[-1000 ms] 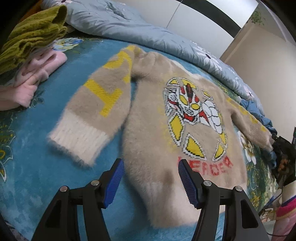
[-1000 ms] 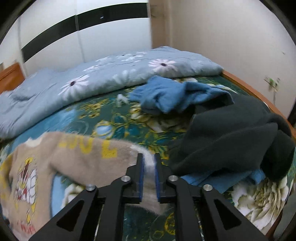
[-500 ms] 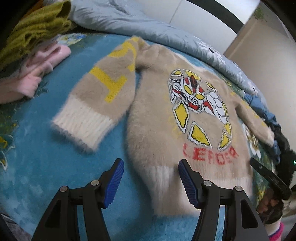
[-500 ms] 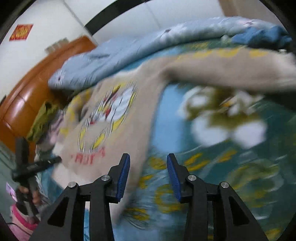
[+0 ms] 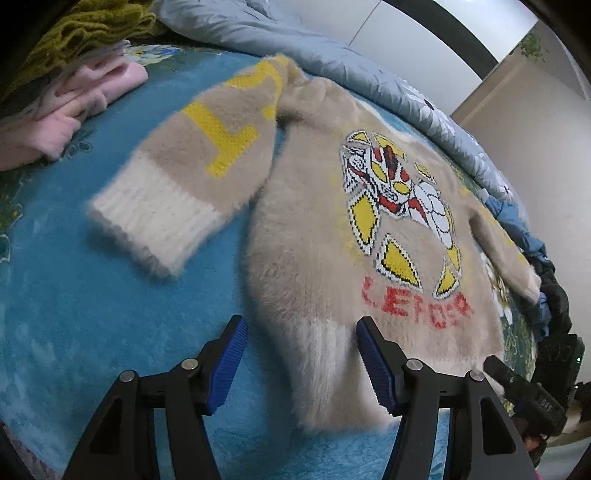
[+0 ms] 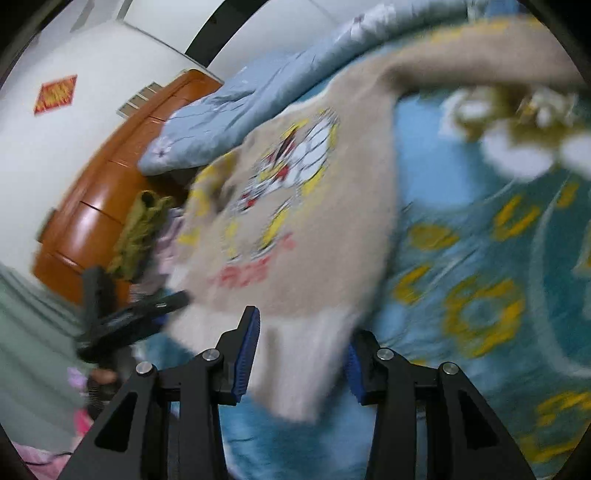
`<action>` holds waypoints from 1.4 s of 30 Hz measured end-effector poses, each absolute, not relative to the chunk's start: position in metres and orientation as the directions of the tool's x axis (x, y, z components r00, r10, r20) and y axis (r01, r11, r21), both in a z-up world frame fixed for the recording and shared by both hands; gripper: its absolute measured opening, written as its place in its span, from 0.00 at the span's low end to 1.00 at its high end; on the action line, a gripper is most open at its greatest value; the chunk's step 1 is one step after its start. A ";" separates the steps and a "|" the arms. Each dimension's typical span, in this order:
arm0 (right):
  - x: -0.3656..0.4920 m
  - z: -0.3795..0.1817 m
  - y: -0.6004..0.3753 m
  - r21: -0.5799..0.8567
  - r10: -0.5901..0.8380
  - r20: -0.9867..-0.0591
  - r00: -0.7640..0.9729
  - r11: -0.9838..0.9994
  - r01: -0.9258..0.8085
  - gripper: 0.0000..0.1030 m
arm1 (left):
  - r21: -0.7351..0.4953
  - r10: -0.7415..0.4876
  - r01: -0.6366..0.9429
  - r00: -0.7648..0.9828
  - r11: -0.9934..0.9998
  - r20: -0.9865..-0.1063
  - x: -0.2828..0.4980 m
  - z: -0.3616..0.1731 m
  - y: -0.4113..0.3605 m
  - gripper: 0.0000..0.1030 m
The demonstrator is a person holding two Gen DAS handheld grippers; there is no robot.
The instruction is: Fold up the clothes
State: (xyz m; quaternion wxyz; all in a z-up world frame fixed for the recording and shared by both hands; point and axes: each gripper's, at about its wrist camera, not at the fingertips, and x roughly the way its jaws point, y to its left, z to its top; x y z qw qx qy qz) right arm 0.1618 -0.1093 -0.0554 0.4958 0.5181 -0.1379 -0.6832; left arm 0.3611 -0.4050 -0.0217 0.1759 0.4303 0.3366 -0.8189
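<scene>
A fuzzy beige sweater [image 5: 314,229] with a robot picture and red letters lies flat, front up, on the blue bedspread [image 5: 92,295]. Its left sleeve with a white cuff [image 5: 155,218] lies spread out to the side. My left gripper [image 5: 299,354] is open, its blue pads on either side of the sweater's left hem corner. My right gripper [image 6: 301,350] is open around the white hem at the sweater's [image 6: 314,221] right corner; this view is blurred. Each gripper shows in the other's view, the right one at the lower right [image 5: 524,391], the left one at the left [image 6: 129,317].
A pink garment [image 5: 74,107] and an olive knit [image 5: 92,26] are piled at the left. A light blue quilt [image 5: 332,62] runs along the back. Blue and dark clothes [image 5: 543,280] lie at the right edge. A wooden headboard [image 6: 110,177] stands behind.
My right gripper let go of the right sleeve, opened, and swung over to the sweater's hem. My left gripper moved forward, closer to the hem, and stayed open.
</scene>
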 end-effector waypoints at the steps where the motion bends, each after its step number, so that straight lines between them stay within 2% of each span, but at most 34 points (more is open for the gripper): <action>1: 0.162 -0.056 -0.112 0.704 -0.824 -0.566 0.020 -0.471 0.531 0.40 | -0.400 0.002 0.578 -0.567 -0.711 -0.824 0.362 -0.021 -0.405 0.63; 2: 0.163 -0.056 -0.114 0.706 -0.827 -0.561 0.011 -0.472 0.528 0.37 | -0.400 0.003 0.579 -0.567 -0.710 -0.824 0.363 -0.020 -0.405 0.63; 4: 0.158 -0.057 -0.112 0.746 -0.852 -0.523 0.006 -0.454 0.486 0.19 | -0.401 0.004 0.580 -0.566 -0.709 -0.825 0.366 -0.019 -0.404 0.63; 6: 0.153 -0.056 -0.105 0.774 -0.868 -0.496 0.000 -0.442 0.454 0.11 | -0.406 -0.001 0.586 -0.571 -0.701 -0.821 0.369 -0.017 -0.407 0.63; 11: 0.150 -0.036 -0.084 0.685 -0.835 -0.542 -0.096 -0.505 0.524 0.08 | -0.412 0.006 0.576 -0.577 -0.706 -0.817 0.369 -0.014 -0.409 0.63; 15: 0.136 -0.033 -0.065 0.645 -0.802 -0.571 -0.176 -0.571 0.508 0.08 | -0.418 0.029 0.557 -0.576 -0.718 -0.817 0.361 -0.019 -0.407 0.63; 22: 0.126 -0.041 -0.069 0.636 -0.784 -0.593 -0.185 -0.596 0.490 0.08 | -0.439 0.070 0.513 -0.589 -0.737 -0.805 0.356 -0.023 -0.399 0.61; 24: 0.124 -0.044 -0.067 0.644 -0.781 -0.602 -0.168 -0.599 0.475 0.09 | -0.450 0.081 0.501 -0.598 -0.739 -0.798 0.356 -0.023 -0.397 0.50; 25: 0.125 -0.044 -0.067 0.644 -0.781 -0.602 -0.163 -0.596 0.479 0.09 | -0.453 0.083 0.500 -0.599 -0.738 -0.796 0.355 -0.024 -0.396 0.39; 26: 0.127 -0.044 -0.067 0.640 -0.782 -0.602 -0.162 -0.594 0.487 0.09 | -0.449 0.077 0.502 -0.599 -0.739 -0.797 0.355 -0.024 -0.395 0.33; 28: 0.131 -0.041 -0.066 0.633 -0.783 -0.599 -0.165 -0.590 0.501 0.09 | -0.442 0.066 0.503 -0.603 -0.743 -0.795 0.357 -0.022 -0.395 0.24; 29: 0.133 -0.040 -0.066 0.631 -0.784 -0.598 -0.166 -0.588 0.506 0.09 | -0.442 0.065 0.502 -0.604 -0.743 -0.794 0.358 -0.022 -0.395 0.23; 34: 0.136 -0.039 -0.069 0.581 -0.760 -0.624 -0.181 -0.606 0.543 0.10 | -0.439 0.059 0.482 -0.619 -0.758 -0.783 0.364 -0.015 -0.403 0.25; 36: 0.136 -0.039 -0.070 0.558 -0.748 -0.637 -0.188 -0.615 0.557 0.11 | -0.430 0.042 0.489 -0.622 -0.759 -0.782 0.369 -0.009 -0.410 0.32; 38: 0.136 -0.039 -0.069 0.544 -0.742 -0.640 -0.201 -0.622 0.564 0.13 | -0.396 -0.024 0.519 -0.628 -0.757 -0.778 0.380 0.001 -0.424 0.50; 41: 0.136 -0.029 -0.054 0.522 -0.733 -0.615 -0.291 -0.654 0.548 0.34 | -0.324 -0.166 0.611 -0.607 -0.722 -0.777 0.399 0.009 -0.451 0.58; 42: 0.136 -0.025 -0.048 0.515 -0.729 -0.603 -0.323 -0.665 0.540 0.47 | -0.300 -0.204 0.651 -0.582 -0.697 -0.787 0.402 0.006 -0.461 0.59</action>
